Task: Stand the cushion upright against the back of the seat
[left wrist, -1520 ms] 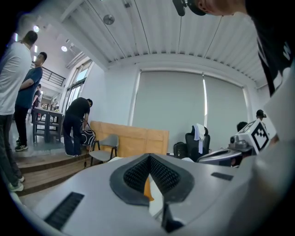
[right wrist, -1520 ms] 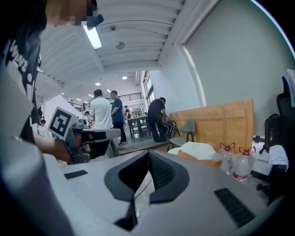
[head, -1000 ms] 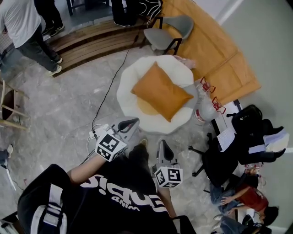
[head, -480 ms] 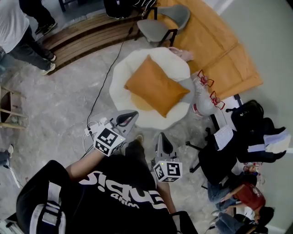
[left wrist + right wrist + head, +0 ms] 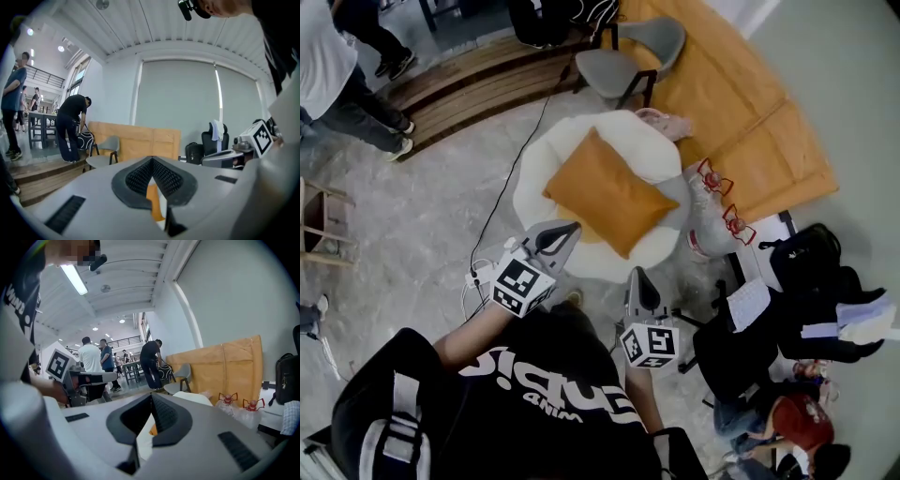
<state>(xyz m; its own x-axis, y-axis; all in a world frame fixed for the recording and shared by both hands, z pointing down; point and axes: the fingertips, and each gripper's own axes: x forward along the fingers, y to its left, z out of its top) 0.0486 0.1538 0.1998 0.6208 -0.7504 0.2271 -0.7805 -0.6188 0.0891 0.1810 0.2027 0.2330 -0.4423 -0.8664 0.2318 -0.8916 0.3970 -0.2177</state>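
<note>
The floor (image 5: 412, 216) is pale grey marbled stone, with a black cable (image 5: 508, 183) running across it toward a slatted wooden step (image 5: 478, 80). A round white seat (image 5: 532, 183) stands on this floor, and the orange cushion (image 5: 609, 192) lies flat on it with one corner pointing toward the person, not upright against the back. Behind the seat are a grey chair (image 5: 628, 56) and tan board panels (image 5: 741, 94) leaning on a plain pale wall. Two clear bags with red tops (image 5: 712, 192) sit beside the seat. Further right are a black office chair (image 5: 741, 347) and a black backpack (image 5: 806, 248). The gripper views show a white ribbed ceiling (image 5: 140, 23) with round lamps, a large grey blind (image 5: 178, 98), and people standing at a table in the far part of the room. The left gripper (image 5: 565, 232) (image 5: 152, 168) has its jaws pressed together on nothing, and only a sliver of the cushion (image 5: 153, 201) shows beyond them. The right gripper (image 5: 637, 277) (image 5: 151, 401) is likewise clenched and empty. Both are short of the cushion, near the front rim of the seat. For writing, each gripper's cube bears black-and-white square markers, and the person's black shirt (image 5: 553, 394) carries white lettering that I cannot read reliably upside down. No brand name is legible.
</note>
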